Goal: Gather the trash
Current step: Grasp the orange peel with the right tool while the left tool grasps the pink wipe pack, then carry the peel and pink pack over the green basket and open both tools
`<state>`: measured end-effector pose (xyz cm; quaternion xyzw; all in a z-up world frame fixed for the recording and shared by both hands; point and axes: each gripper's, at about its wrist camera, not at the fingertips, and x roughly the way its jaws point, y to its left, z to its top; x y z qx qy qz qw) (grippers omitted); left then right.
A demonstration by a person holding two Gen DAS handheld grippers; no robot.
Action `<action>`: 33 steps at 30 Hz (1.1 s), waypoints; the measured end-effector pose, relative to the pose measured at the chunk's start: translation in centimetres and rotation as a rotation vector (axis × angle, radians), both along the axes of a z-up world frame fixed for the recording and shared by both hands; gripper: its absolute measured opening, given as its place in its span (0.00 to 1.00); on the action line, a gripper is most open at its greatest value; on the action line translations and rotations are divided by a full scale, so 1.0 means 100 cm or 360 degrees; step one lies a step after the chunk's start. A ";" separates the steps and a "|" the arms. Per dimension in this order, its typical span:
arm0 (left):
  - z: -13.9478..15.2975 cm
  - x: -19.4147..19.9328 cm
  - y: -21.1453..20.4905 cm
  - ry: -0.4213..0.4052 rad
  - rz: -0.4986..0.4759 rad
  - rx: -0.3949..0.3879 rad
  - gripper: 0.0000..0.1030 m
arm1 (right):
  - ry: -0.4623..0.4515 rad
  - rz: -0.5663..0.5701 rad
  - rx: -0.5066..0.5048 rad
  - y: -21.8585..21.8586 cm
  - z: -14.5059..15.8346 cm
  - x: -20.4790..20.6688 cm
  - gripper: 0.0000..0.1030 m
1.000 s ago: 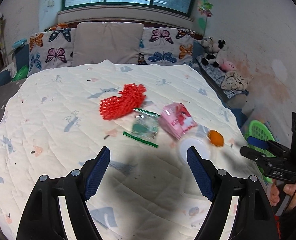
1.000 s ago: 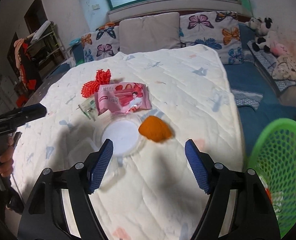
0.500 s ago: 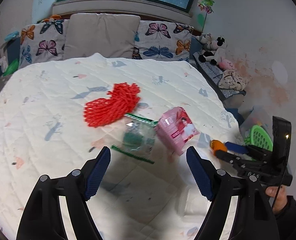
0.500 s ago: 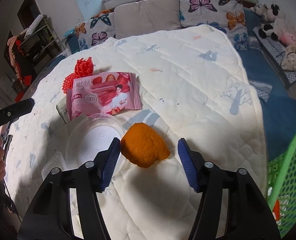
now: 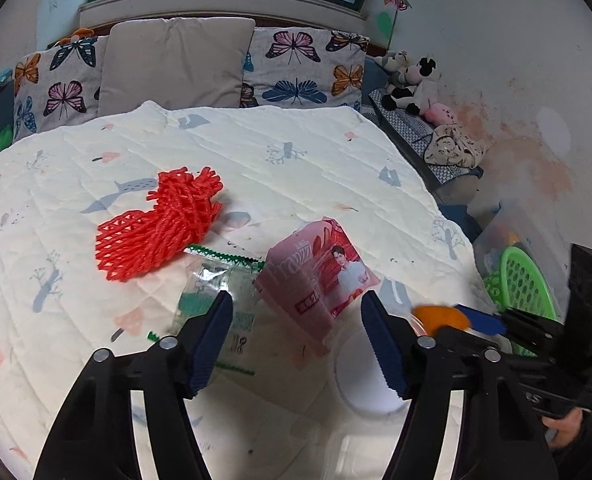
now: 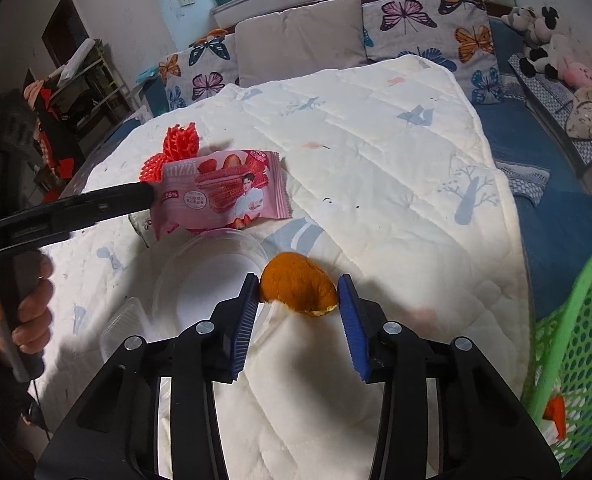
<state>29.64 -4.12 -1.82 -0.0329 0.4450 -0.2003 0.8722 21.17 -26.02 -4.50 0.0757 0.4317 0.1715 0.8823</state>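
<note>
The right tool [image 6: 297, 302] is closing around the orange peel [image 6: 296, 288], which lies on the white quilt [image 6: 375, 184] of the bed; both blue pads sit right against the peel's sides, though whether they press it yet cannot be told. Just left of the peel lies a clear plastic lid [image 6: 212, 280], and beyond the lid a pink snack wrapper [image 6: 232, 192], its far left corner overlapping a red foam net [image 6: 172, 152]. To the right of the peel, off the bed's edge, stands a green mesh basket [image 6: 575, 340]. The left tool [image 5: 296, 312] is also narrowing, half open, with the wrapper's near corner and a clear green-edged bag [image 5: 216, 280] showing between its pads, neither touched. Beyond the peel, at the head of the bed, a beige cushion [image 6: 299, 36] stands between butterfly pillows [image 6: 431, 28].
</note>
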 end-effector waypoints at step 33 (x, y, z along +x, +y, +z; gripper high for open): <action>0.053 -0.054 -0.017 -0.0190 -0.0114 -0.0121 0.09 | -0.0168 -0.0173 -0.0020 -0.046 0.042 -0.076 0.35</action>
